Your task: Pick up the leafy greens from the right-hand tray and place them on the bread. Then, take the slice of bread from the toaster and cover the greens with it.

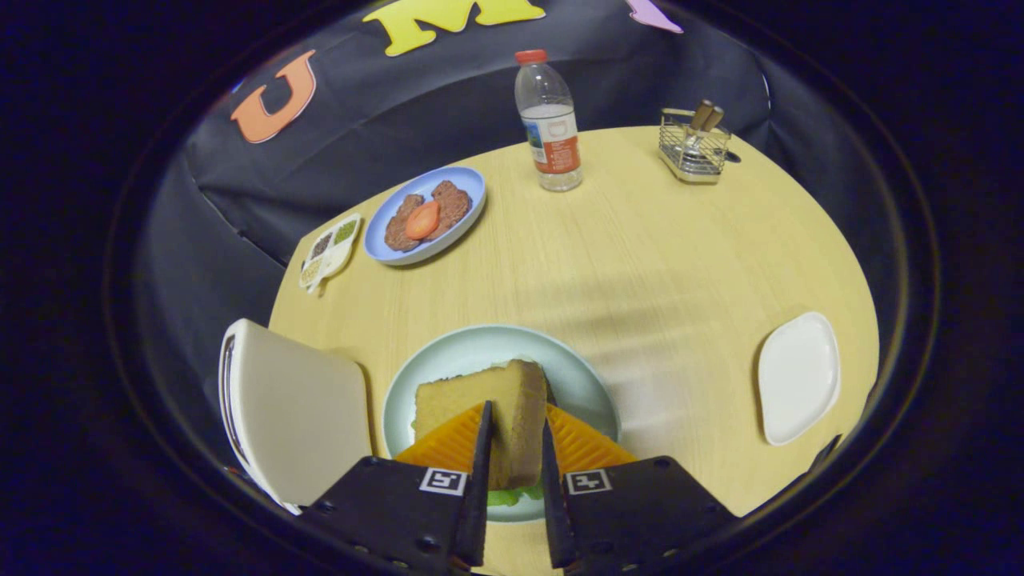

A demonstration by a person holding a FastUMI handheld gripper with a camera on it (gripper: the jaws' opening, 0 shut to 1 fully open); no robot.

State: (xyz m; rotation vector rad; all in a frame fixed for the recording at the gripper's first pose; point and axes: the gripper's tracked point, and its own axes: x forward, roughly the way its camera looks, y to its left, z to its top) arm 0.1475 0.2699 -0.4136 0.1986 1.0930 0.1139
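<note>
Gripper view, near to far. One gripper [514,436] sits lowest, its two fingers [482,448] closed against the opposite faces of one slice of bread [488,404], which stands on edge between them. A strip of leafy greens [512,496] shows beneath the slice, just ahead of the finger bases, with a second sliver of green at the slice's left lower corner. Whether another slice lies under the greens cannot be told. Greens and slice sit over one pale green round plate [480,348] resting on the round wooden table [640,264]. Just left of the plate stands one white toaster [296,408], its slot visible along the left edge. Well to the right of the plate lies one white square tray [798,376], nothing on it. Farther back on the left is one blue plate [392,244] carrying two brown patties [452,204] with one tomato slice [422,220] laid across them. Beside it at the table's edge lies one small white divided dish [328,252] with four compartments of seasonings. Farthest stand one clear plastic bottle [548,120] with a red cap, upright, and to its right one wire basket [694,148] holding two wooden-handled utensils [706,116].
</note>
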